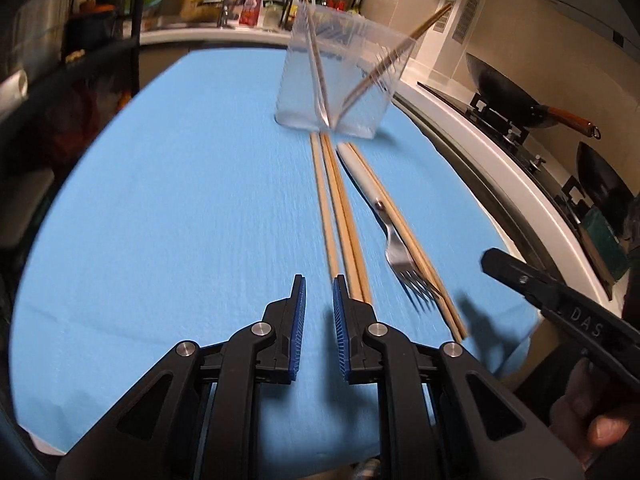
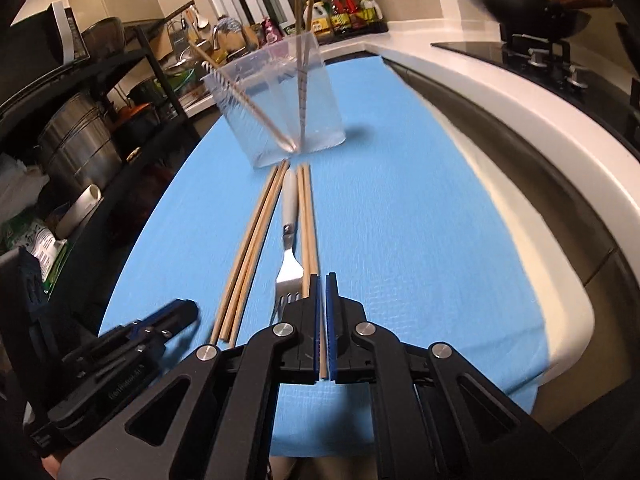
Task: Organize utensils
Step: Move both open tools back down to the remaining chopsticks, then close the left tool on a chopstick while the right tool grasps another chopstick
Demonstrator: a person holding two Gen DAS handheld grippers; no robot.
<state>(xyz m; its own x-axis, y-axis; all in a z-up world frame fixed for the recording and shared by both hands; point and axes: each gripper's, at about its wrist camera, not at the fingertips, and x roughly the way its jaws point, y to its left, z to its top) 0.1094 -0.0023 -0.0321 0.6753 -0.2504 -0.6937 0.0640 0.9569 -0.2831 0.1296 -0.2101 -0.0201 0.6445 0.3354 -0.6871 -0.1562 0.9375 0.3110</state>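
Both fisheye views sit low and close over the blue table cloth [image 1: 160,208], each looking forward along its own black gripper fingers, which fill the bottom of the frame. Both face the clear plastic container [image 1: 340,76] [image 2: 280,104] in the upper centre, with the row of wooden chopsticks [image 1: 340,216] [image 2: 248,248] between. The left view catches the right gripper [image 1: 560,300] at lower right; the right view catches the left gripper [image 2: 168,320] at lower left.
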